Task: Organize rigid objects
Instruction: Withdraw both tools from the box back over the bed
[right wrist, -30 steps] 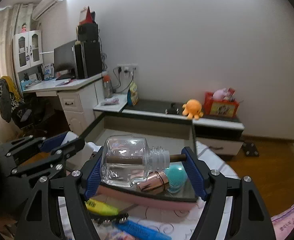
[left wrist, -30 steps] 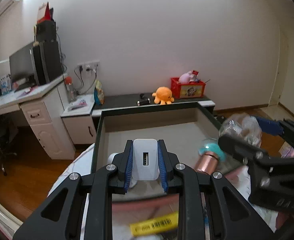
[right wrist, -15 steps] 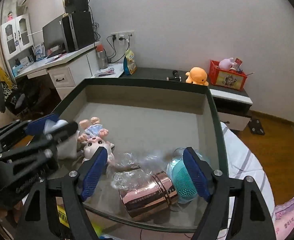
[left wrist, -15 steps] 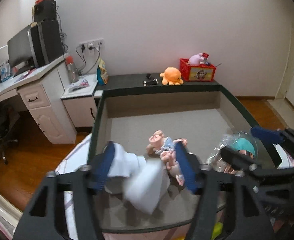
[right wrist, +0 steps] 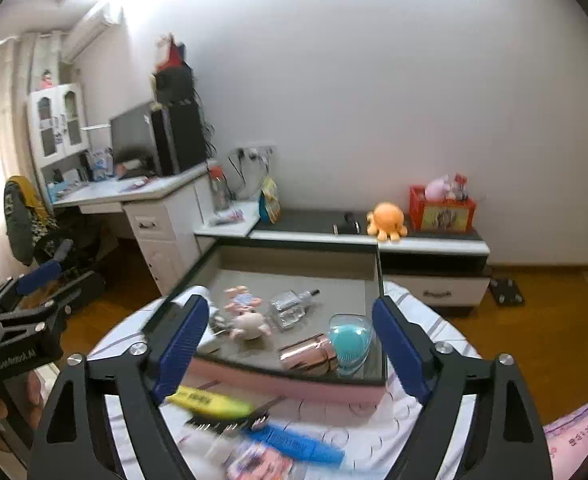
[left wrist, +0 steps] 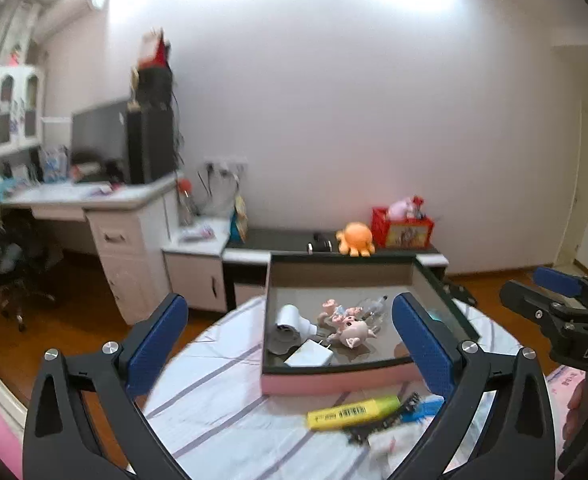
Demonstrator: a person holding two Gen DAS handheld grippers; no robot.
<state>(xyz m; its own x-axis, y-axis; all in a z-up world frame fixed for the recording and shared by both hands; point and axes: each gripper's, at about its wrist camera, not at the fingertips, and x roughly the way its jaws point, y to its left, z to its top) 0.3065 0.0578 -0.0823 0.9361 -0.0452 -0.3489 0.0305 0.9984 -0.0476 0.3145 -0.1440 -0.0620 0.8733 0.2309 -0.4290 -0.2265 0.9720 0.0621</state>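
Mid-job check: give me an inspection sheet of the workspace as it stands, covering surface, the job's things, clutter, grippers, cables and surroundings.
Surface: round table with a striped white cloth.
Job's things: tray holds a white charger, pig doll, glass bottle, copper tin, teal brush.
Clutter: yellow tube, black comb and blue item lie in front of the tray.
Grippers: left gripper and right gripper have both just been opening; nothing between the jaws.
Cables: cords hang at the wall socket.
Surroundings: desk with monitor, orange octopus, red box.
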